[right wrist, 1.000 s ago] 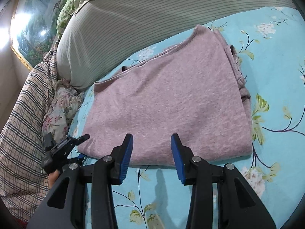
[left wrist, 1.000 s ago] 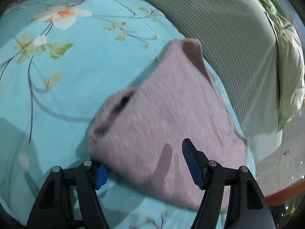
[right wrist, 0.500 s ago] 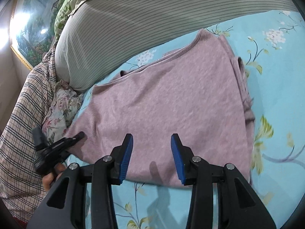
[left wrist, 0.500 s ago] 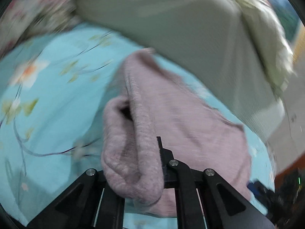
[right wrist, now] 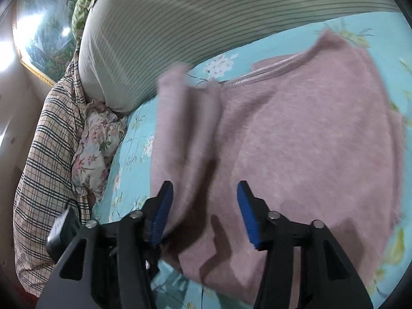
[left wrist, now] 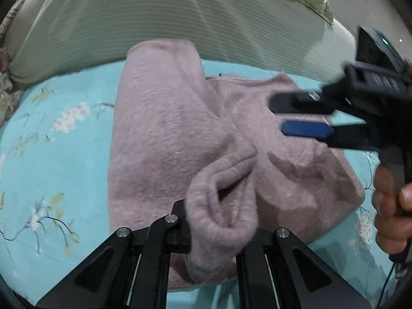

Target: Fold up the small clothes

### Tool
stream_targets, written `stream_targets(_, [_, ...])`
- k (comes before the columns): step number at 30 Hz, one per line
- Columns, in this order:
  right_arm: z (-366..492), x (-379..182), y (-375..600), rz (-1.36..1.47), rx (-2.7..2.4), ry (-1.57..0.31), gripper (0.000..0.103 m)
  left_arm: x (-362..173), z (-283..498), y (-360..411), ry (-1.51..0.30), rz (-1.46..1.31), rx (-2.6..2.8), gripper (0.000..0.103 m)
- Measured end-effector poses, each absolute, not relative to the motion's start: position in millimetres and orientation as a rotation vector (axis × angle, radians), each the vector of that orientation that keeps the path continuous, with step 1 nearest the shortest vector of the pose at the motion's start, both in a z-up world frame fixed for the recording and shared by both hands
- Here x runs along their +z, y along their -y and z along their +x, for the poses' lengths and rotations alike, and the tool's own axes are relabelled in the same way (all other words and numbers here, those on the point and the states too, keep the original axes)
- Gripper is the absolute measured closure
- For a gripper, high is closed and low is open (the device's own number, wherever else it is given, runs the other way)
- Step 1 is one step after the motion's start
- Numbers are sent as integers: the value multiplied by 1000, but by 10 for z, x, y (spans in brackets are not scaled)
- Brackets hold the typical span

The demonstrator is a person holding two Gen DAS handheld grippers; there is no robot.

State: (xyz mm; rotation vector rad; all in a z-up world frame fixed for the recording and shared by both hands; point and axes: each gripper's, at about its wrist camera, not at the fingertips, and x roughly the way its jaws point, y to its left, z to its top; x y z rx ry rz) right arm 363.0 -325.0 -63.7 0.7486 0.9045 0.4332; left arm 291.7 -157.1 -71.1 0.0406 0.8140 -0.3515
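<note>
My left gripper (left wrist: 213, 231) is clamped on the bunched edge of the fuzzy mauve knit garment (left wrist: 159, 139) lying on the turquoise floral bedsheet (left wrist: 51, 154) near the striped pillow's (left wrist: 167, 13) edge. My right gripper (right wrist: 203, 213), jaws opening with nothing pinched, hovers over its body.

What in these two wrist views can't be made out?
- Left wrist view: the left gripper pads are buried in the pinched fold of the pink garment.
- Left wrist view: the right gripper is motion-blurred, and only one blue pad shows.
- Right wrist view: the garment's lifted flap is smeared, so its edge is unclear.
</note>
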Motion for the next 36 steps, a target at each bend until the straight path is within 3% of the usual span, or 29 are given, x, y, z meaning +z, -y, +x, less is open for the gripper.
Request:
stream_targets(13, [4611,-750,2848,703,456,-943,49,-779,2958,1435,-820,-6,-378,96])
stream_targets(14, [4648,-739,2833,688,444,-938,52,-780,2962,1431,-822,-9,-378,96])
stream_targets(16, [4691,-728,2821,679,438,-937,88,-771,2972,1421,-823,-14,-378,96])
stream_targets(29, [4095,-252,3635,649,348,-802,90,-302,2802,1888,-797,-67,-556,96])
stream_targets(36, [3803,-623,4229,700,211,-844,90,-428,2864,2459,-857,-49,-652,96])
